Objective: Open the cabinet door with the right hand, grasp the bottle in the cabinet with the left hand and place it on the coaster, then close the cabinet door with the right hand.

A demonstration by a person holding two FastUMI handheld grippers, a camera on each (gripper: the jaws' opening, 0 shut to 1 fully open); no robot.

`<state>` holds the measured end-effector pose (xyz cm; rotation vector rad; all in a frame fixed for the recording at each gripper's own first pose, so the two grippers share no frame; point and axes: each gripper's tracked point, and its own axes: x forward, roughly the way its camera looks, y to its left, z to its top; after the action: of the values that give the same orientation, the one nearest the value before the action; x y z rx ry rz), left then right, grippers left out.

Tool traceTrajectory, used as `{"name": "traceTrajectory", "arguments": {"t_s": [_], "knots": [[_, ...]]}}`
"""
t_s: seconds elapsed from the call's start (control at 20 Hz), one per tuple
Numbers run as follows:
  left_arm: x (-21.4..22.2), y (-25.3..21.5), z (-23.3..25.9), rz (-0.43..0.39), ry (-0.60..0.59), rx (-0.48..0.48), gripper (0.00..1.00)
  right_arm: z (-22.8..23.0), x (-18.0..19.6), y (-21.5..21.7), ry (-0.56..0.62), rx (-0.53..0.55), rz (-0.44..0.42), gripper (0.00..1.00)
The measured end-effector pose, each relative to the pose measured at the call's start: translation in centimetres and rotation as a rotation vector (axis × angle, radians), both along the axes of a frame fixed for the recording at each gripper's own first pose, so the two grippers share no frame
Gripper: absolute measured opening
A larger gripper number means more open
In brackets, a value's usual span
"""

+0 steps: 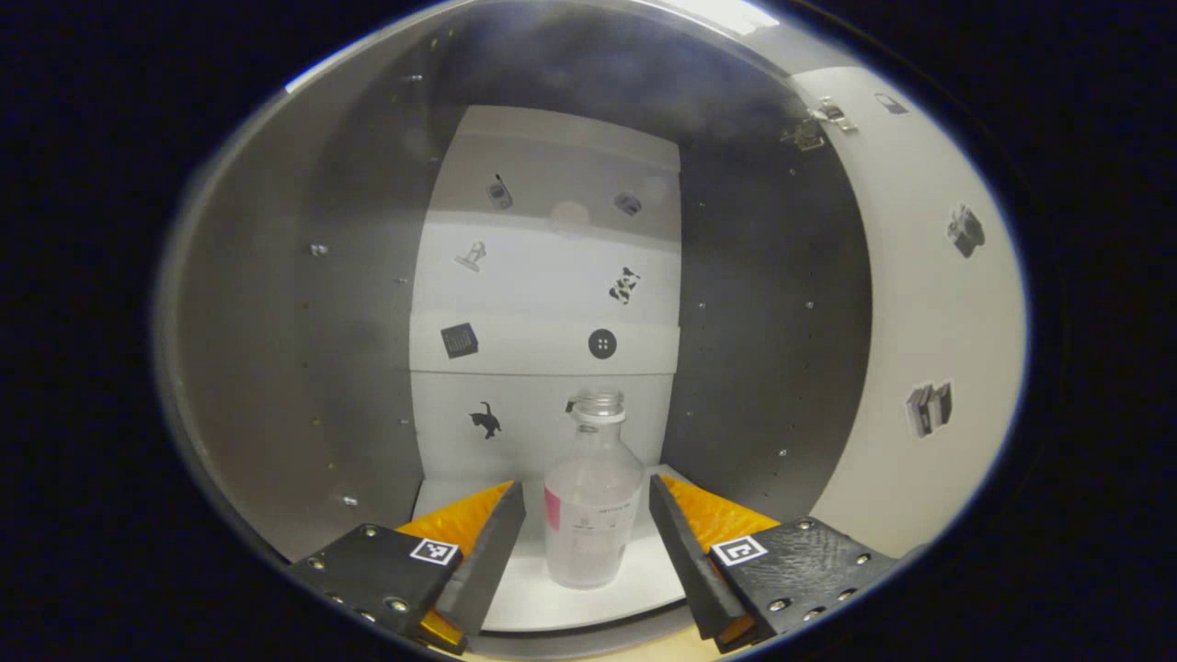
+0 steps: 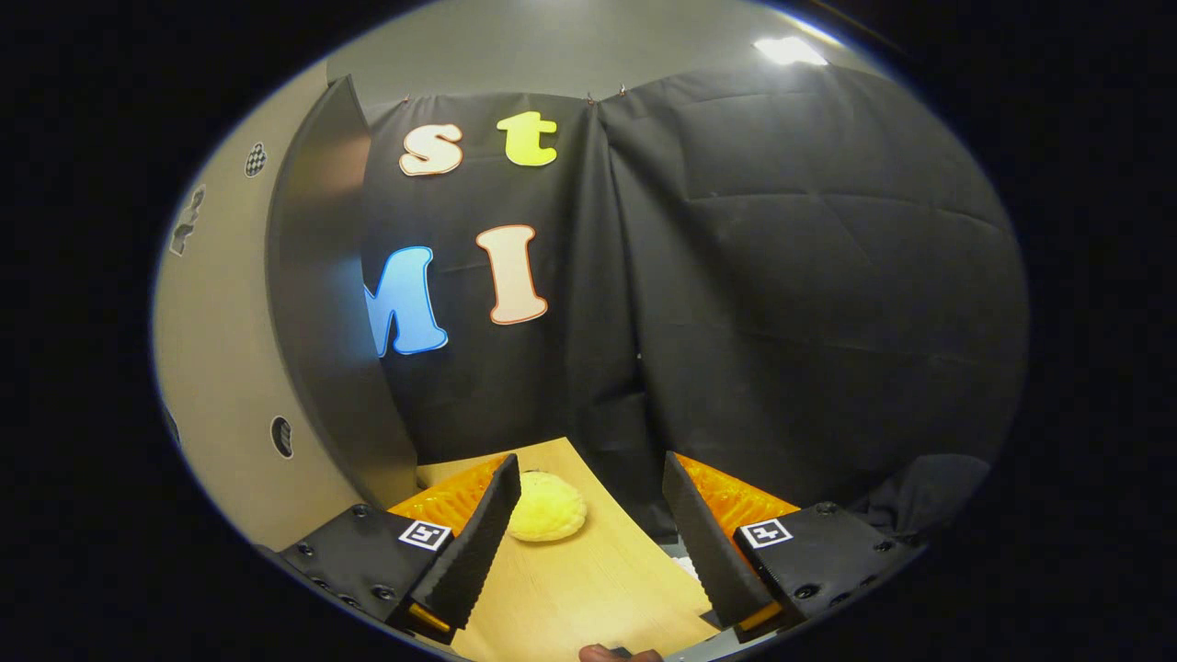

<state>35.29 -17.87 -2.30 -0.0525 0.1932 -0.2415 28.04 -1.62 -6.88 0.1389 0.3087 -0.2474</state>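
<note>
A clear bottle (image 1: 593,501) with a pale label and an uncapped neck stands upright on the white floor of the cabinet (image 1: 552,598). My left gripper (image 1: 587,489) is open, one finger on each side of the bottle with a small gap on both sides. The cabinet door (image 1: 929,322) stands swung open on the right. In the right gripper view, my right gripper (image 2: 590,469) is open and holds nothing. It hovers over the wooden table (image 2: 588,579). A yellow round coaster (image 2: 547,507) lies on the table just beyond its left finger.
Grey side walls (image 1: 763,349) and a white back panel with stickers enclose the bottle closely. In the right gripper view, a grey and cream cabinet panel (image 2: 322,313) rises at the left. A person's fingertip (image 2: 616,654) shows at the bottom edge.
</note>
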Motion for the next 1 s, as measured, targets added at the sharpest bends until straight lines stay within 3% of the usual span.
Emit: {"name": "traceTrajectory", "arguments": {"t_s": [0.45,0.65,0.75,1.0], "knots": [[2.6,-1.3,-1.5,-0.027,0.000,0.055,0.84,-0.9,1.9,-0.7,0.013,0.031,-0.011,0.98],[2.6,-1.1,-1.5,-0.018,0.001,0.034,0.84,-1.0,2.7,-0.5,0.022,0.006,0.015,0.98],[2.6,-1.2,-1.4,-0.010,0.000,0.011,0.74,-1.1,2.9,-0.2,0.021,0.013,0.029,0.98],[1.4,-1.1,-0.3,-0.030,-0.015,0.016,0.73,-1.4,3.0,0.5,0.026,0.008,0.049,0.98]]}}
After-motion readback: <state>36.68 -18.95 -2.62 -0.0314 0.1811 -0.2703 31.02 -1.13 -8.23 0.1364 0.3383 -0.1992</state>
